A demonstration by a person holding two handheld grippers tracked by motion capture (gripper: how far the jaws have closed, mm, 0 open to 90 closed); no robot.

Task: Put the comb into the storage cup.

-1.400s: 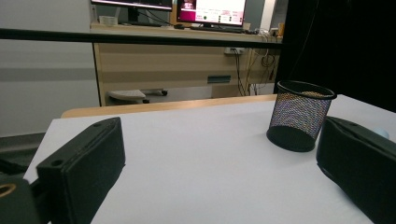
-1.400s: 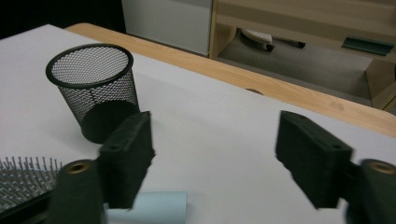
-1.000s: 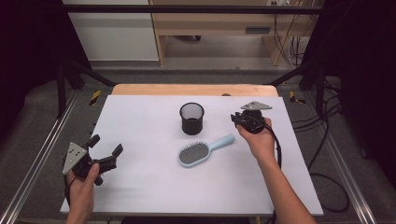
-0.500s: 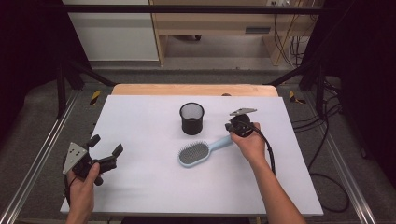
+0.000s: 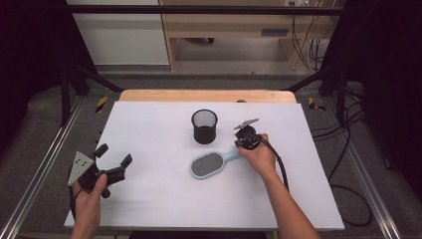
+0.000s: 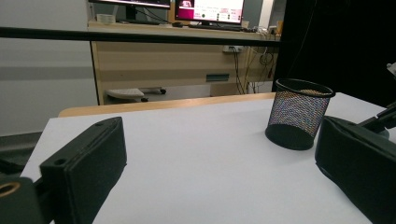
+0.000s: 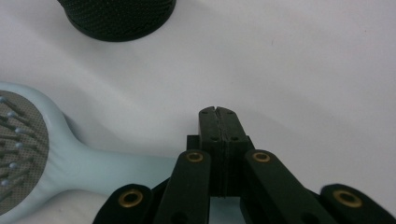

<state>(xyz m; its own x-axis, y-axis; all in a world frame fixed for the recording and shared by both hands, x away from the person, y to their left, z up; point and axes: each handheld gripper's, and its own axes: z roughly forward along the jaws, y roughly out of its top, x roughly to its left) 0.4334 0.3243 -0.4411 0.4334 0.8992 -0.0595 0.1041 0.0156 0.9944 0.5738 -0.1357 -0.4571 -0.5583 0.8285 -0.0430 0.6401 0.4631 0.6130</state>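
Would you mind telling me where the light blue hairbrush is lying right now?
In the high view the hairbrush lies flat near the table's middle, just in front of the black mesh cup, its handle reaching toward the right tongs.

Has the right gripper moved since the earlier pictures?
Yes. The right gripper has come down toward the person and left, past the mesh cup, onto the hairbrush handle.

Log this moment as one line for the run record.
right claw: shut, empty, over hairbrush handle | left claw: open, empty, at table's left | mesh cup: upright, behind brush
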